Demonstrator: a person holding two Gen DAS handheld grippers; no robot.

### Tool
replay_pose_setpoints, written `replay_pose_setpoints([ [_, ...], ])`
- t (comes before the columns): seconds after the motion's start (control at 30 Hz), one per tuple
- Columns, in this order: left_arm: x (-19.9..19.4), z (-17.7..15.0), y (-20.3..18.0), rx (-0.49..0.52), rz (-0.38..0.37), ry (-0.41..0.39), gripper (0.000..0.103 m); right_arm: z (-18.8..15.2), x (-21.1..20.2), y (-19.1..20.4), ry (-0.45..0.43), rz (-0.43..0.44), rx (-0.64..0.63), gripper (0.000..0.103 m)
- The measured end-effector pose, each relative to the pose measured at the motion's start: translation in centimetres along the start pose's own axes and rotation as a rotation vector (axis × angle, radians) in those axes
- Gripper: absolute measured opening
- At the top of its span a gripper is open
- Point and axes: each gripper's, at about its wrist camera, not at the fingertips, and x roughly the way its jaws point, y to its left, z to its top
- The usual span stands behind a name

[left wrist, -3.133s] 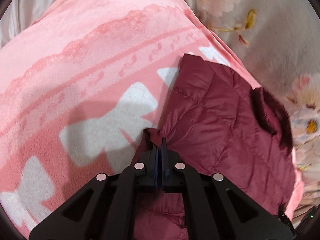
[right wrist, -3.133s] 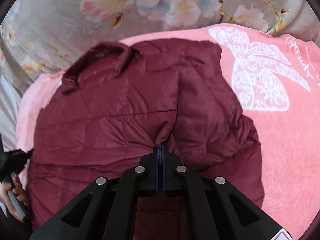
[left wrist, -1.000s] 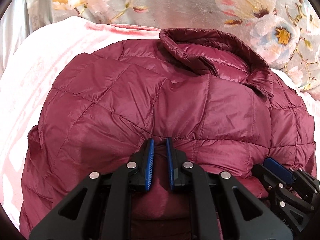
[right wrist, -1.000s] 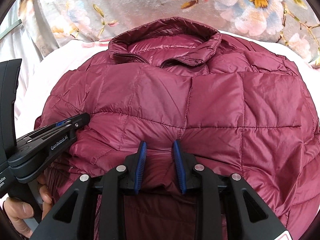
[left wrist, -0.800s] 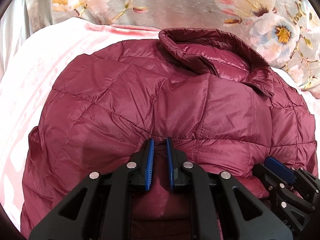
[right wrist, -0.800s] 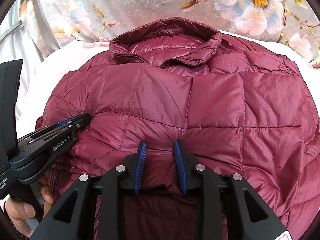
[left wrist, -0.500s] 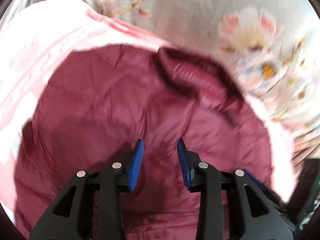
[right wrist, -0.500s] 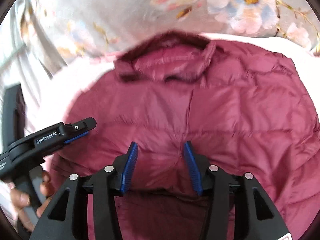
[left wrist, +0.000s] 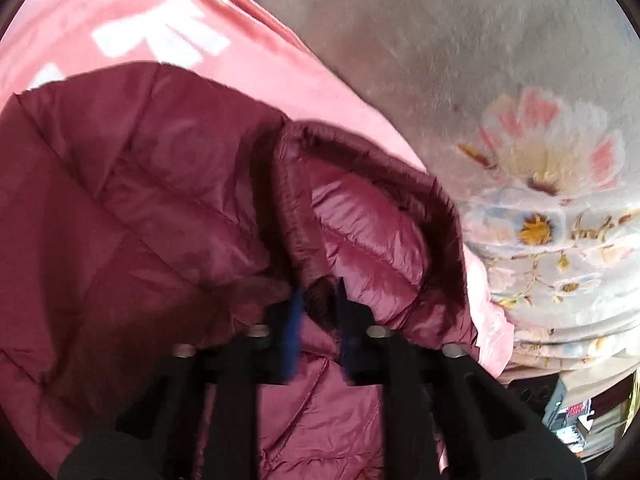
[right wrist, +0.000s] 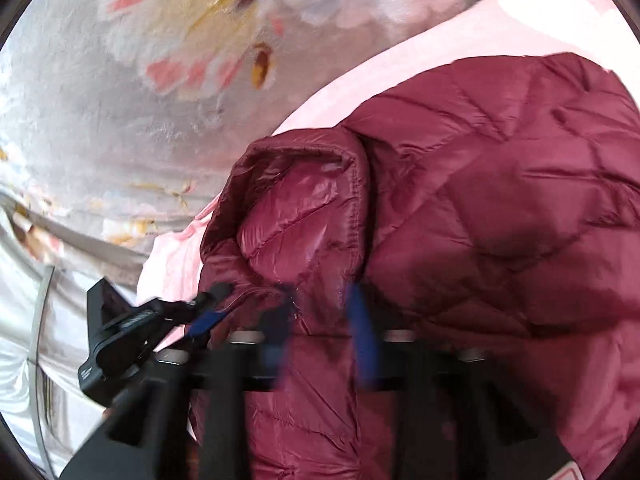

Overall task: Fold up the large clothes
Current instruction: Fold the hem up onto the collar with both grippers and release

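A maroon quilted jacket (left wrist: 140,200) lies folded on a pink blanket (left wrist: 280,68), its collar (left wrist: 360,220) turned towards the left wrist camera. My left gripper (left wrist: 318,320) sits at the collar's near end, jaws closing with a dark fold of jacket pinched between the blue pads. In the right wrist view the jacket (right wrist: 500,200) fills the right side, and the collar (right wrist: 296,208) stands up at centre. My right gripper (right wrist: 320,328) is closing on the jacket by the zip below the collar, with fabric between its pads. The left gripper (right wrist: 132,332) reaches in from the left beside it. Both views are motion-blurred.
Grey floral bedding (left wrist: 520,80) lies beyond the pink blanket's (right wrist: 440,48) edge. White cloth (right wrist: 20,320) hangs at the far left of the right wrist view. Small cluttered items (left wrist: 568,412) show at the lower right of the left wrist view.
Both grippers let go of the jacket's folded edge, opened wide, swung and rolled over to the collar, and have closed in on the fabric there.
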Motion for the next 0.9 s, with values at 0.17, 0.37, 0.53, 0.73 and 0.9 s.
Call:
replay_pose_setpoints([
  [0.17,-2.1,-1.9,-0.9,0.171,0.093,-0.077,0.008,-0.8,-2.0,1.5,-0.086,-0.146,-0.214,0.008],
  [0.37,0.1,-3.5,1.2,0.198,0.169,-0.061,0.008,-1.9,0.8,0.2,-0.042,-0.256,-0.275,0.007],
  [0.53,0.6,-4.6,2.2,0.24,0.15,-0.105,0.009,-2.7,2.1,-0.5,-0.05,-0.291,-0.323,0.005],
  [0.73,0.8,-4.8,1.9,0.27,0.176,-0.125,0.009,-3.0,2.6,-0.2,-0.055,-0.317,-0.357,0.005],
  [0.9,0.1,-5.0,1.4,0.3,0.206,-0.128,0.011,-2.4,1.5,-1.1,-0.026,-0.24,-0.288,0.008],
])
